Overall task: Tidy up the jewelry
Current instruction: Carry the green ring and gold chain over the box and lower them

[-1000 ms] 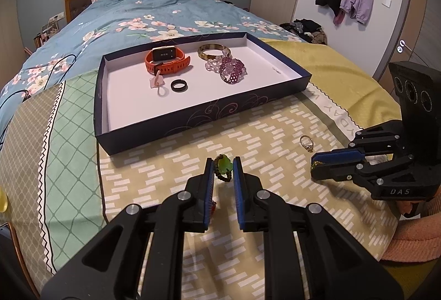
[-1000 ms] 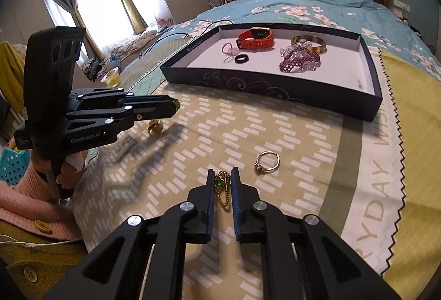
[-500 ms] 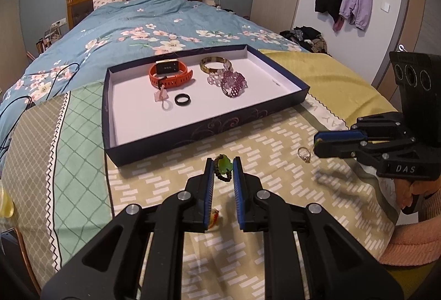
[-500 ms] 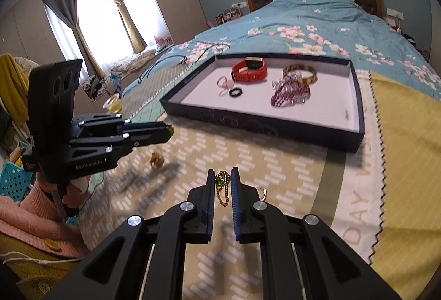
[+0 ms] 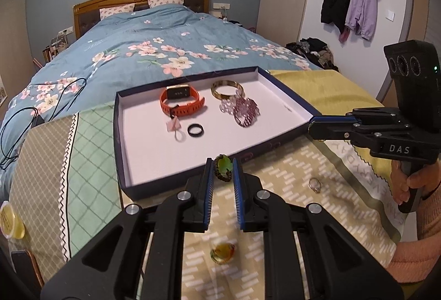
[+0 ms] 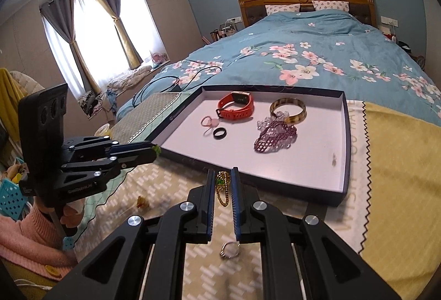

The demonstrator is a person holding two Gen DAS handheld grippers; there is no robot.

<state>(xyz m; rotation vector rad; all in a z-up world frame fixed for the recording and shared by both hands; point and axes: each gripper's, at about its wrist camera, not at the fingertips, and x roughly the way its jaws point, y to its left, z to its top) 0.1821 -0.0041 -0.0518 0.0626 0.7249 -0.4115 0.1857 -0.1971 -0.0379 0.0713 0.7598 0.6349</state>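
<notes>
Left gripper [image 5: 223, 172] clamped on green-stone beaded ring [image 5: 222, 167], right gripper [image 6: 223, 184] clamped on gold chain [image 6: 222, 188], both held above patterned cloth [image 5: 275, 178] just short of tray [image 5: 286, 103] holding orange watch [image 5: 180, 103], bangle [image 5: 226, 89].

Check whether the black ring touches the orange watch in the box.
Apart. The left wrist view shows white box floor between the black ring and the orange watch.

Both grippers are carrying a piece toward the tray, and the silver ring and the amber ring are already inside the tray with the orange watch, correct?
Not quite. The silver ring and amber ring lie on the patterned cloth, outside the tray; the left wrist view shows both. The orange watch is in the tray, and both grippers do hold a piece.
</notes>
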